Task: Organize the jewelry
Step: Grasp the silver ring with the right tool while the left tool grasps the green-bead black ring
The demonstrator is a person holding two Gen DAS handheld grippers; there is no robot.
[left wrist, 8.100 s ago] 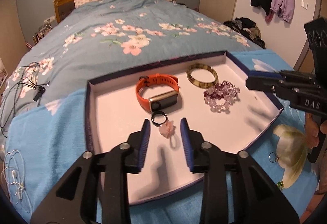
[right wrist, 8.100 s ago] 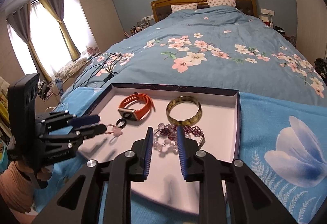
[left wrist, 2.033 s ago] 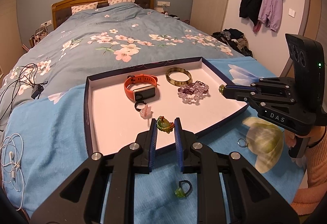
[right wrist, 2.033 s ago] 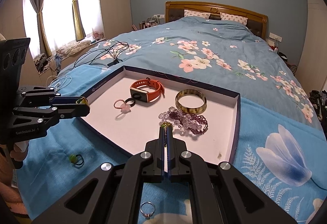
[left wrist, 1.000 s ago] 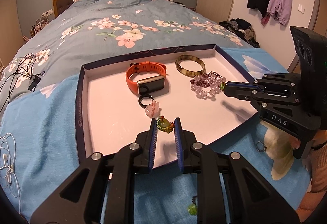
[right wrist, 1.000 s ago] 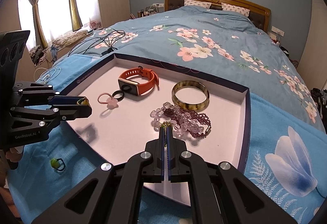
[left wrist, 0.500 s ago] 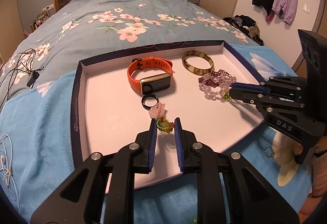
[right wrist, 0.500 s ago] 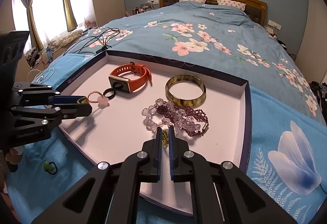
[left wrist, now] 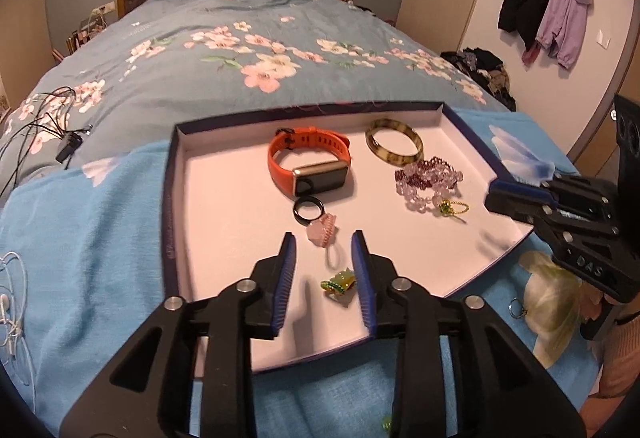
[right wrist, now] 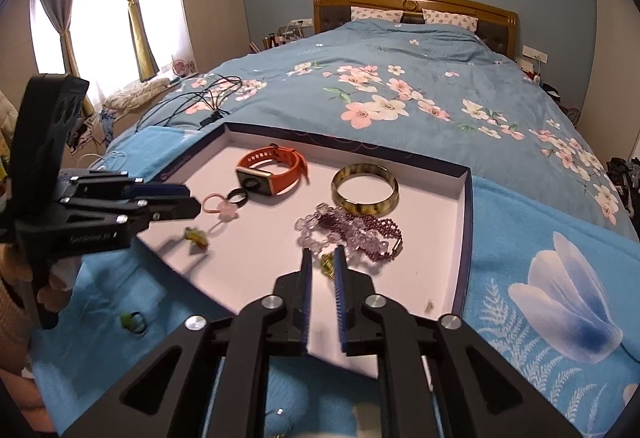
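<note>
A white tray (left wrist: 224,206) with a dark rim lies on the bed. It holds an orange watch (left wrist: 310,162), a brown bangle (left wrist: 394,146), a purple bead bracelet (left wrist: 428,178), a black ring (left wrist: 308,209) and a pink charm (left wrist: 322,232). My left gripper (left wrist: 323,264) is open; a green ring (left wrist: 338,284) lies on the tray between its fingers. My right gripper (right wrist: 322,272) is open over a small green and gold ring (right wrist: 327,263) on the tray, next to the beads (right wrist: 348,230).
A green ring (right wrist: 132,321) and a silver ring (left wrist: 516,308) lie on the blue towel (left wrist: 80,222) outside the tray. Cables (left wrist: 36,118) lie on the floral blanket at the left. Clothes (left wrist: 552,10) hang on the wall.
Both grippers have opened and let go of their rings, which now lie on the tray. The right gripper has drawn back from the beads.
</note>
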